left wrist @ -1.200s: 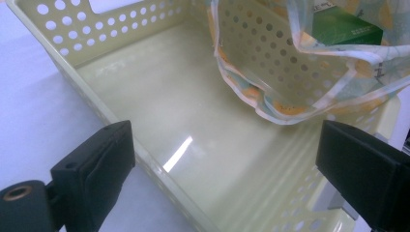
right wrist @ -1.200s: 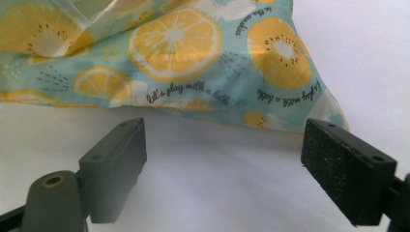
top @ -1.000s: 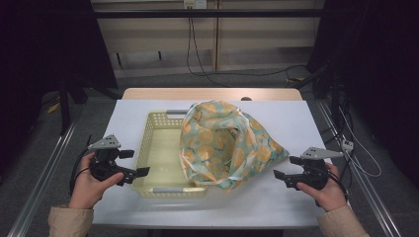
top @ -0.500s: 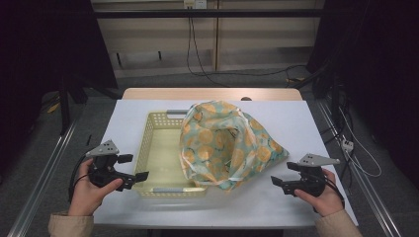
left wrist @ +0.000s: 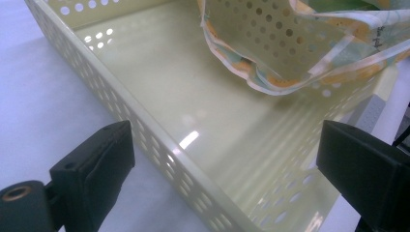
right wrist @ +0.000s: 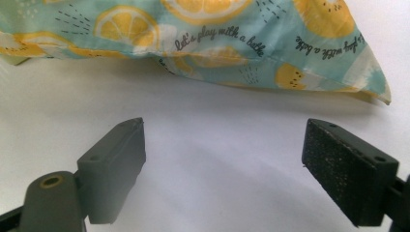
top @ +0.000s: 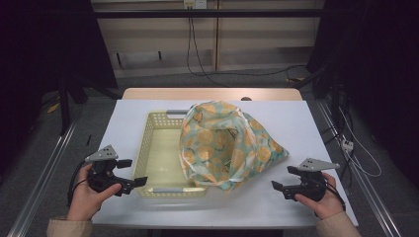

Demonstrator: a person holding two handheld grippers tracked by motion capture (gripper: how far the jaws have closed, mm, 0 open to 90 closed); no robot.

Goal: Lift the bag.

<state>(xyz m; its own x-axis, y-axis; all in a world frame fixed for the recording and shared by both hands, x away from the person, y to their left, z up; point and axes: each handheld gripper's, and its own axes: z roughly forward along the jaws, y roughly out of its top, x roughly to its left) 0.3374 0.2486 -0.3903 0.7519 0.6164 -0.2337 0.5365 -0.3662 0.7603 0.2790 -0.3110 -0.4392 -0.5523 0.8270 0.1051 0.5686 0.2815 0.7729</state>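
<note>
Broadly, a white rectangular table (top: pixel 296 123) carries a pale yellow perforated plastic basket (top: pixel 158 148), with a lemon-printed teal fabric bag (top: pixel 227 143) slumped over its right side onto the tabletop. Just left of the basket, the left gripper (top: pixel 136 185) holds its jaws wide apart, gripping nothing; near the bag's front edge, the right gripper (top: pixel 276 187) is likewise spread and empty.

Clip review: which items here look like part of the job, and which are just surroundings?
Likely in play:
- pale yellow perforated plastic basket
- lemon-print fabric bag, partly in the basket, partly on the table
- left tool and right tool, both open, holding nothing

Surroundings:
- white table
- black cables on the floor behind
</note>
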